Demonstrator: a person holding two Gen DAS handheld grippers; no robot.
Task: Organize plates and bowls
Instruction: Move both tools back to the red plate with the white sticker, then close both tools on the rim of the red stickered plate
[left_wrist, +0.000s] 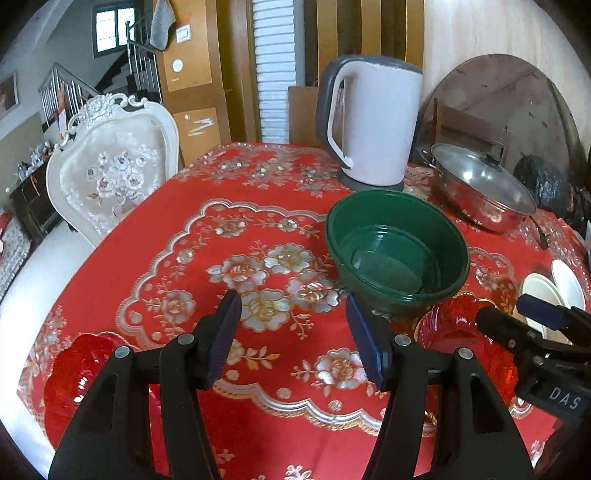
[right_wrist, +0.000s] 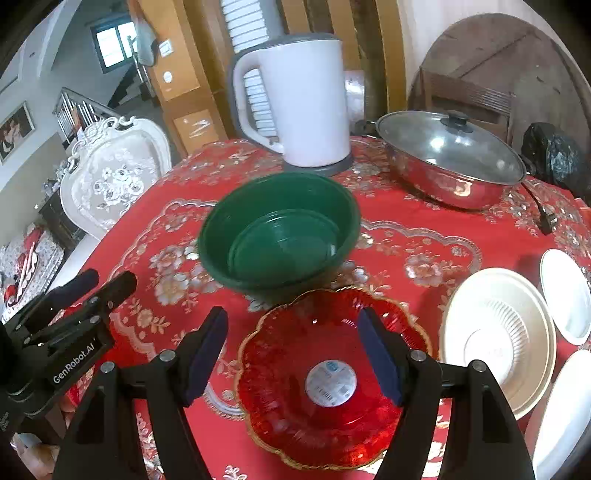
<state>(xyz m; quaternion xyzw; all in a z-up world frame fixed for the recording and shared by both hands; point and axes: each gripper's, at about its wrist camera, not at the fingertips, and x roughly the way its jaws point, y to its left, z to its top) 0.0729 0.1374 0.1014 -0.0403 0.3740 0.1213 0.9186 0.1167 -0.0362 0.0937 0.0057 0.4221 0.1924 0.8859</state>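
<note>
A green bowl (left_wrist: 397, 254) stands mid-table, with what looks like a second green bowl nested inside; it shows in the right wrist view (right_wrist: 279, 230) too. A red glass plate with a gold rim (right_wrist: 332, 376) lies in front of it, under my open right gripper (right_wrist: 293, 354). A second red glass dish (left_wrist: 79, 373) sits at the left table edge. My left gripper (left_wrist: 293, 334) is open and empty above the cloth, left of the green bowl. White bowls (right_wrist: 498, 339) lie at the right.
A white electric kettle (left_wrist: 373, 122) stands behind the green bowl. A steel pan with a glass lid (right_wrist: 448, 162) and its cord sit at the back right. A white chair (left_wrist: 110, 170) stands at the table's left side. A red floral cloth (left_wrist: 221, 236) covers the table.
</note>
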